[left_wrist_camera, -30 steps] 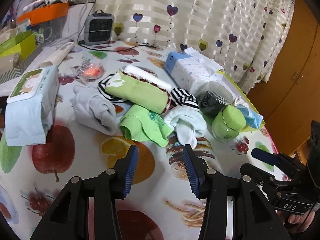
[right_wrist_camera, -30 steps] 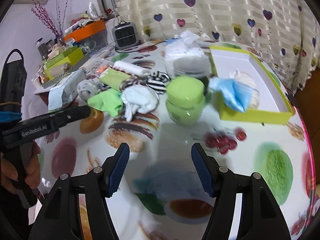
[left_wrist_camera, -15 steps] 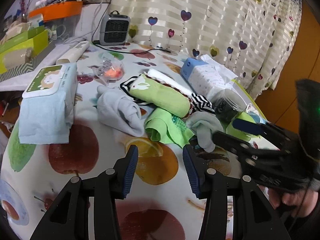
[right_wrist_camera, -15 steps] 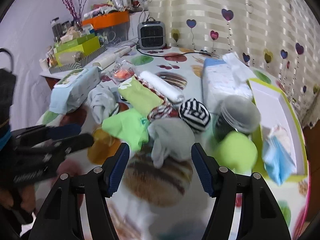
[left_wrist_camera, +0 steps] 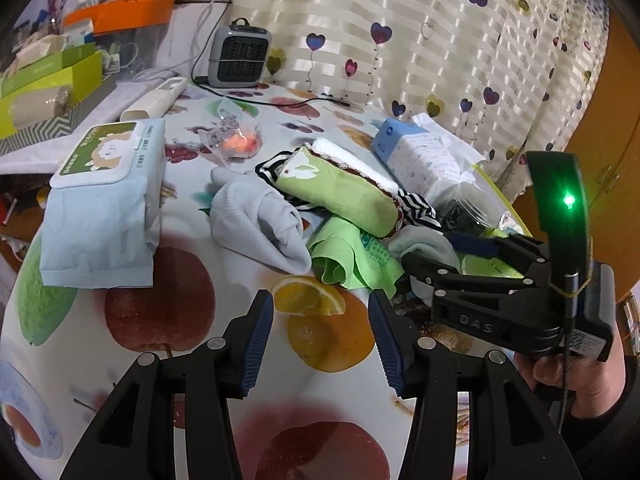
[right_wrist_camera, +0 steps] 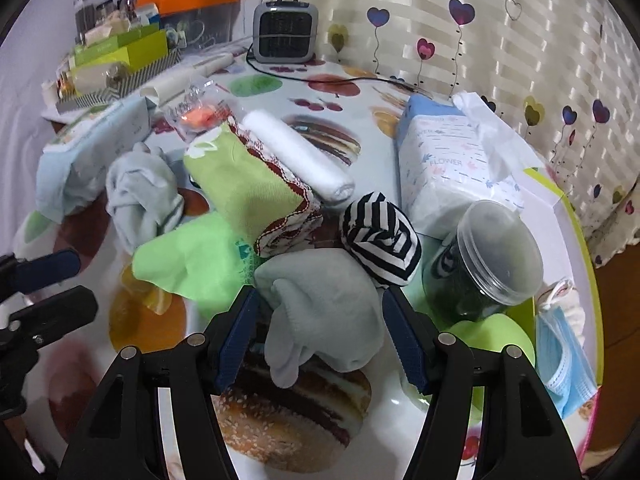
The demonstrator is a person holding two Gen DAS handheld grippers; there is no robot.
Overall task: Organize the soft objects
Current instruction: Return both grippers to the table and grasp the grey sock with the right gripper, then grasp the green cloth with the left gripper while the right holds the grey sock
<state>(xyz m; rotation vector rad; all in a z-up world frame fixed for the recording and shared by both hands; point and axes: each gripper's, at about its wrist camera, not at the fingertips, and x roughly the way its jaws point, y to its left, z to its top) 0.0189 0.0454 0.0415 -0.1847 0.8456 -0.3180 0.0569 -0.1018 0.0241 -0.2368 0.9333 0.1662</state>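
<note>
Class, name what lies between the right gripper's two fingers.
In the right wrist view, a pale grey sock lies between the open right gripper's fingers, not yet pinched.

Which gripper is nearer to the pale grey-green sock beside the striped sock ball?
Right. The right gripper is open with the pale grey-green sock between its fingers. The left gripper is open over bare tablecloth, short of the pile and off to the sock's left.

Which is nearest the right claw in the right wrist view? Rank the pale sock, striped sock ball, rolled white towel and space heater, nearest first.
1. Pale sock: between the open fingers of the right claw.
2. Striped sock ball: just beyond, slightly right.
3. Rolled white towel: farther back, near centre.
4. Space heater: at the table's far edge by the curtain.
</note>
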